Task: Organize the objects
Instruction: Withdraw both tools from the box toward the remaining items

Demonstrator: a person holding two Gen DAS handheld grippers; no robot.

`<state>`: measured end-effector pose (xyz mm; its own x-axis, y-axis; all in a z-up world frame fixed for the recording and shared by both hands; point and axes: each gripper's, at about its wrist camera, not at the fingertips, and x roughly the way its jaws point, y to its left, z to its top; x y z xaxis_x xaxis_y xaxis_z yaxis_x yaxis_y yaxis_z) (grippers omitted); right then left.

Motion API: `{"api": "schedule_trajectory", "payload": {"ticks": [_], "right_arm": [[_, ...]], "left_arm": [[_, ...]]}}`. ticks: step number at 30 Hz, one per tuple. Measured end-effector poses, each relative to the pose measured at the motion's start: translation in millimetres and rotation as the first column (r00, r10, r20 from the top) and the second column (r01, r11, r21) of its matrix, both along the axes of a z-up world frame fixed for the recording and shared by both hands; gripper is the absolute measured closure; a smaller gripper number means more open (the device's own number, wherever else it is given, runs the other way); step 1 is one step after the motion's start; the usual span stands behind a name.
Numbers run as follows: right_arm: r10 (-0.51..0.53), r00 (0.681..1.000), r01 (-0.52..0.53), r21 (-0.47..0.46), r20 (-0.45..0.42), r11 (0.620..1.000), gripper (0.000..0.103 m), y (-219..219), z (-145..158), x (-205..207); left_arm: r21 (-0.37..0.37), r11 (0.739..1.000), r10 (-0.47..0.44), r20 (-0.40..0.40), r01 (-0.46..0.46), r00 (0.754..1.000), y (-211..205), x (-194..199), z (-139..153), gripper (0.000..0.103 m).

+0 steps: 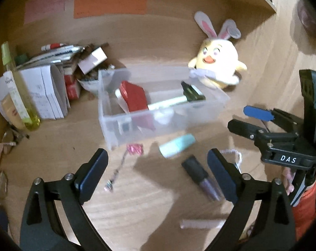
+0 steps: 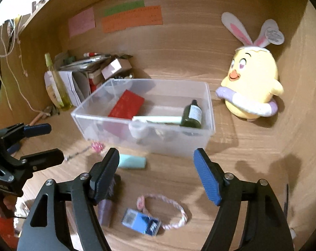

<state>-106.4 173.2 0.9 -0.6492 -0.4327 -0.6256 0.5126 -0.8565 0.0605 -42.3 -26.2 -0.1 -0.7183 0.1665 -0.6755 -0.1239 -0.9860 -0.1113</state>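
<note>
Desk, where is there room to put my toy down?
Bare wood lies between the clear bin and the plush chick. The left back corner, by the yellow bottle and papers, is crowded, as is the front around the bracelet.

The see-through plastic box point(image 2: 208, 113) holds a red flat pack point(image 2: 126, 104) and a dark green bottle point(image 2: 191, 114). Beside the box sits a yellow chick toy point(image 2: 252, 79) with pink-and-white bunny ears.

Both tools were black plastic, silver screws at the joints. The left gripper point(image 1: 158, 174) wore dark navy pads; the right gripper point(image 2: 156, 174) brighter ribbed blue ones, white "DAS" lettering and a green light.
</note>
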Motion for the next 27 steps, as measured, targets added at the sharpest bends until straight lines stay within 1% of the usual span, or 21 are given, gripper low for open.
{"api": "schedule_trajectory", "payload": {"ticks": [4,7,9,14,23,27], "right_arm": [[0.005,1.000,-0.005,0.001,0.025,1.000,0.032,8,-8,9],[0.002,0.999,-0.002,0.008,0.034,1.000,0.032,11,-13,13],[-0.005,0.999,0.005,0.007,0.033,1.000,0.032,13,-14,15],[0.001,0.999,0.000,-0.016,0.036,1.000,0.032,17,-12,22],[0.023,0.999,-0.023,-0.004,0.046,1.000,0.032,13,-18,32],[0.026,0.998,-0.026,-0.004,0.054,1.000,0.032,13,-20,33]], "left_arm": [[-0.018,1.000,-0.017,0.035,0.017,0.999,12,11,-11,0.006],[-0.013,0.999,-0.030,0.059,0.031,0.998,19,20,-20,0.006],[-0.006,0.998,-0.058,0.074,0.059,0.996,24,26,-25,0.006],[-0.011,0.995,-0.093,0.117,0.095,0.989,36,39,-37,0.006],[-0.002,0.990,-0.141,0.182,0.144,0.973,55,52,-57,0.006],[-0.007,0.985,-0.168,0.194,0.173,0.966,63,56,-62,0.006]]}}
